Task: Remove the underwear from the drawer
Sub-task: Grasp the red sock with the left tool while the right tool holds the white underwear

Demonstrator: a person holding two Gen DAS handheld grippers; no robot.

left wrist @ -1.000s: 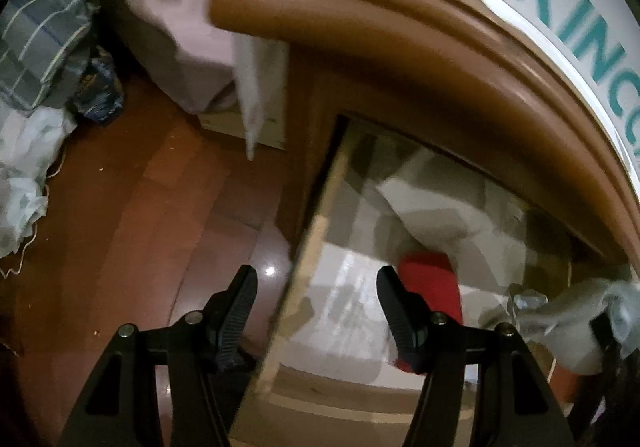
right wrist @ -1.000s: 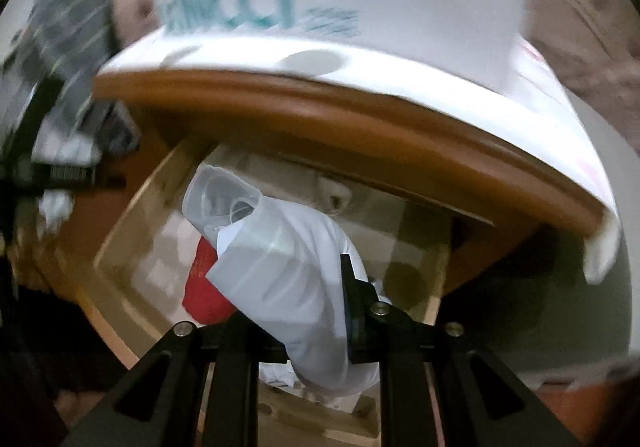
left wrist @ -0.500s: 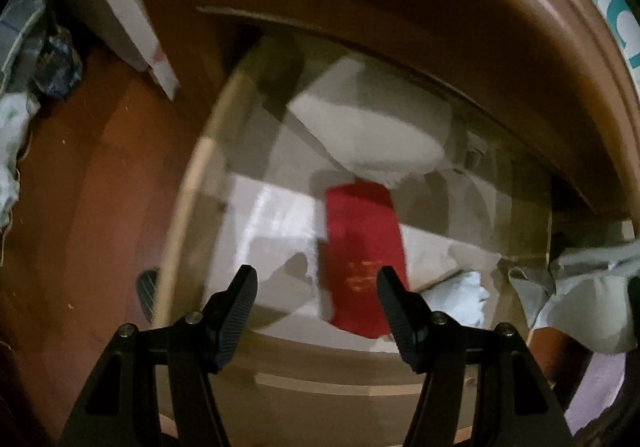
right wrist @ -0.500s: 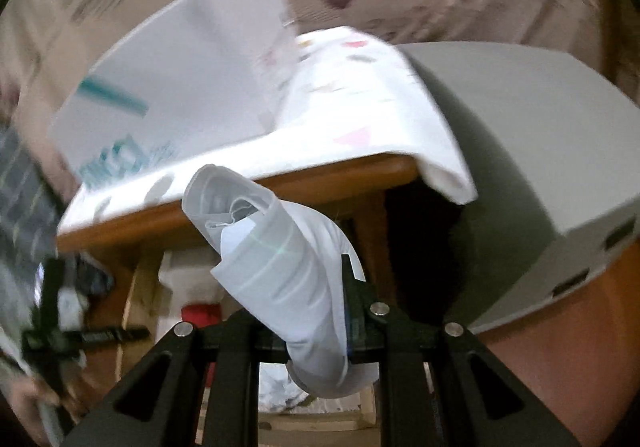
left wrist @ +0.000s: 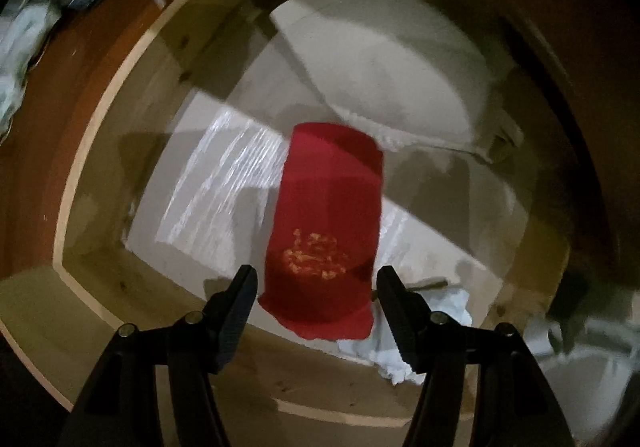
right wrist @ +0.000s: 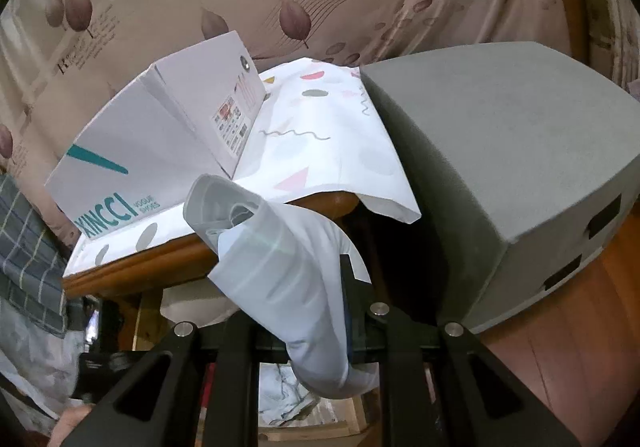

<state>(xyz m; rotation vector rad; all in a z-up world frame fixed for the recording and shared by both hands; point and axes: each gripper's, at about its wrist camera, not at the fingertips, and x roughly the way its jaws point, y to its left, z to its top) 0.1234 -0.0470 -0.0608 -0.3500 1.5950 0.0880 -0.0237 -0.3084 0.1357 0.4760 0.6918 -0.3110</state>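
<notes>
Drawer (left wrist: 100,119): pulled open under a brown wooden tabletop, pale wood walls on all sides, seen from straight above.
Open room: bare lining at the drawer's left half; dark overhang of the tabletop closing off the far right.
Inside drawer: folded red underwear (left wrist: 328,231) near the middle with a gold print, a pale folded cloth (left wrist: 400,71) behind it, a crumpled white cloth (left wrist: 404,347) at the near wall.
Left gripper (left wrist: 316,295): pointing down over the drawer, jaws apart, nothing between them, fingertips flanking the near end of the red underwear, contact unclear.
Right gripper (right wrist: 296,331): raised outside the drawer, jaws clamped on white underwear (right wrist: 276,271), which curls upward.
Tabletop edge (right wrist: 160,259): covered by a patterned cloth (right wrist: 320,151), a white shoebox (right wrist: 160,143) on it.
Beside the table: a grey box (right wrist: 500,167) on the floor.
</notes>
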